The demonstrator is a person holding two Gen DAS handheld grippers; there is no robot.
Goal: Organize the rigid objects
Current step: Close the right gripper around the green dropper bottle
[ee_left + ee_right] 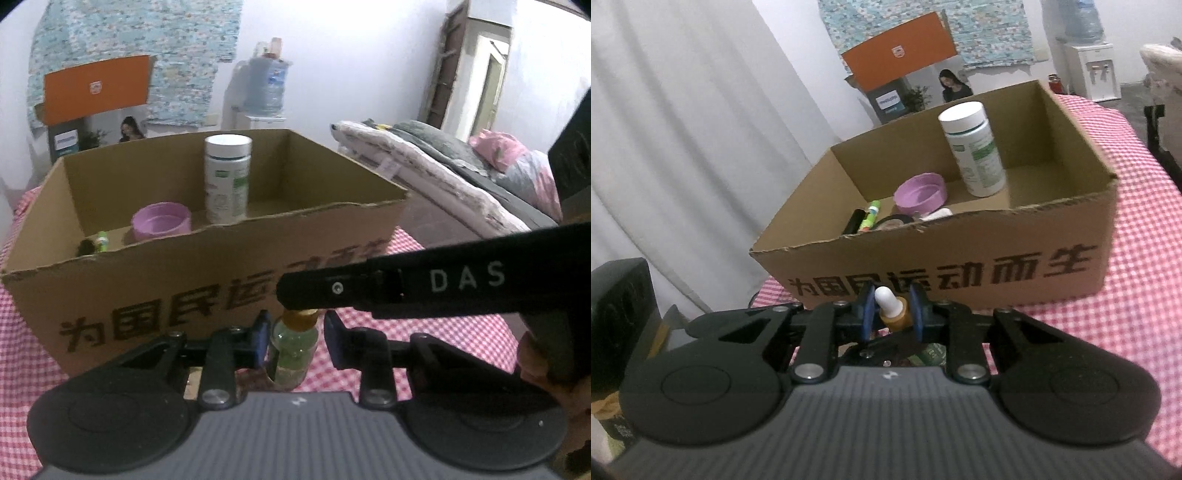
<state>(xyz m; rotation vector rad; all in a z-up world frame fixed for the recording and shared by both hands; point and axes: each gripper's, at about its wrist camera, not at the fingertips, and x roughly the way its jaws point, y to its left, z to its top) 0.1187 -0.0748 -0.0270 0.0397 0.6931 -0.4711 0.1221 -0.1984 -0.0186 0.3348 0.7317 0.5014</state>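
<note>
A small green glass dropper bottle (293, 350) with a gold collar stands on the checked cloth in front of a cardboard box (184, 288). My left gripper (295, 338) is shut on its body. A finger (369, 291) of my right gripper reaches in from the right over the cap. In the right wrist view my right gripper (891, 310) is shut on the gold collar (894, 320) below the white bulb (884, 297). The box (960, 273) holds an upright white bottle (975, 155), a purple lid (919, 194), a green marker (871, 216) and a tape roll (894, 223).
The pink checked tablecloth (1126, 295) runs under and around the box. A bed with folded blankets (443, 177) lies to the right, a white curtain (683, 147) hangs on the left, and a black box (620, 295) sits at the table's near left corner.
</note>
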